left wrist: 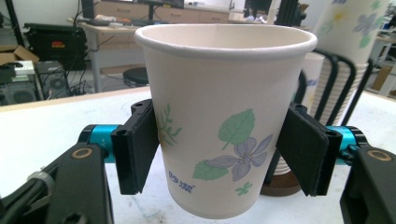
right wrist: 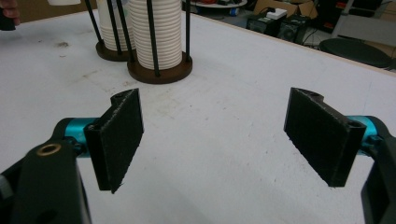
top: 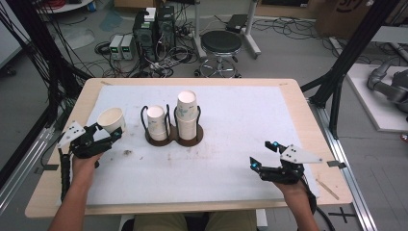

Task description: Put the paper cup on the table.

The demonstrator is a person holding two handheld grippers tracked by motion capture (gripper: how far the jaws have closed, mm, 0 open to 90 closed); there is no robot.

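Jaws of your left gripper (top: 107,134) clamp a paper cup (top: 111,120) at the frame's left, off the table (top: 231,159), while your right gripper (top: 262,155) gapes empty at lower right.

Small blue characters, unreadable, on the paper cup (left wrist: 224,121).

black stool (top: 221,42), perhaps computer towers (top: 154,29)
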